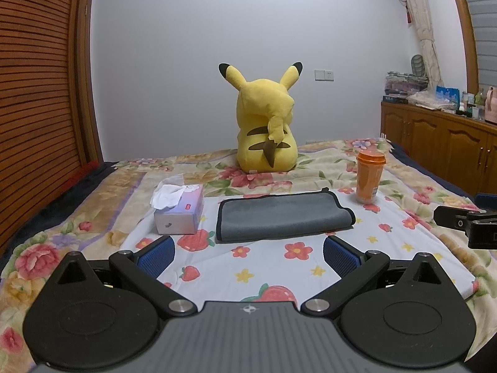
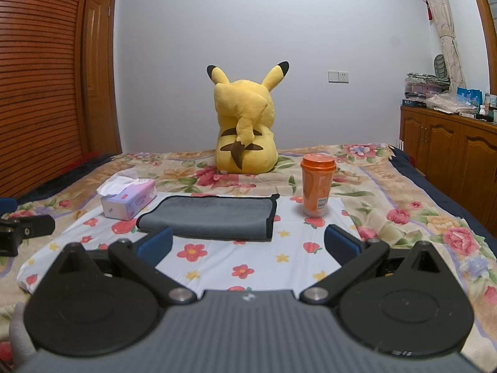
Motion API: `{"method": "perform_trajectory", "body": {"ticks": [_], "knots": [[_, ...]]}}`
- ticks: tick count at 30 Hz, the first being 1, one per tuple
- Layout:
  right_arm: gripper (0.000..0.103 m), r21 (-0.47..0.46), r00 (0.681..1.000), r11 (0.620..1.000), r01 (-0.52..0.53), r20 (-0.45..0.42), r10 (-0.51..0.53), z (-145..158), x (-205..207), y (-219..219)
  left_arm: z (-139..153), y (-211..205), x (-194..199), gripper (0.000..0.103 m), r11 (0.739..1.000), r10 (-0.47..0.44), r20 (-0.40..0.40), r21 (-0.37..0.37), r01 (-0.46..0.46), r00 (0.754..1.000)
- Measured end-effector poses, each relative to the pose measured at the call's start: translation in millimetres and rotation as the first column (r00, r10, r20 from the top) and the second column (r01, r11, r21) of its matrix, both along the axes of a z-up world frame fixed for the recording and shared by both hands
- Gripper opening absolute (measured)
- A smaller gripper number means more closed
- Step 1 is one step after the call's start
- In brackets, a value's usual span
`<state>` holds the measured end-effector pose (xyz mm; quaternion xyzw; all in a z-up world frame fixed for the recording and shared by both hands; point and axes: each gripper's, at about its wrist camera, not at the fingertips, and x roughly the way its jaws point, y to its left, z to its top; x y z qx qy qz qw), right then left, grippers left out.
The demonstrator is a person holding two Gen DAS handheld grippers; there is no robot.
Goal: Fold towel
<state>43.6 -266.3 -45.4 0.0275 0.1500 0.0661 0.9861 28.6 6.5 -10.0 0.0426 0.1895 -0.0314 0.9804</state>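
A grey towel (image 1: 284, 216) with dark edging lies folded flat on a white flower-print cloth (image 1: 279, 267) on the bed; it also shows in the right wrist view (image 2: 214, 216). My left gripper (image 1: 248, 256) is open and empty, a little in front of the towel's near edge. My right gripper (image 2: 248, 244) is open and empty, just in front of the towel, its left pad (image 2: 157, 244) overlapping the near edge in view. The right gripper's side shows at the right edge of the left view (image 1: 466, 222).
A tissue box (image 1: 180, 211) stands left of the towel. An orange lidded cup (image 1: 369, 174) stands right of it. A yellow plush toy (image 1: 264, 127) sits behind. A wooden cabinet (image 1: 441, 143) is at the right, a slatted wardrobe (image 1: 37, 93) at the left.
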Motion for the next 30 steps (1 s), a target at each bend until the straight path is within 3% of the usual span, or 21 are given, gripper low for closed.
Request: {"method": "perform_trajectory", "body": {"ticks": [30], "knots": [[0.103,0.0,1.0,1.0,0.0,-0.001,0.0,0.1,0.3,1.0,-4.2,0.9,0.7,0.103,1.0,0.005,-0.01,0.004,-0.005,1.0]]}}
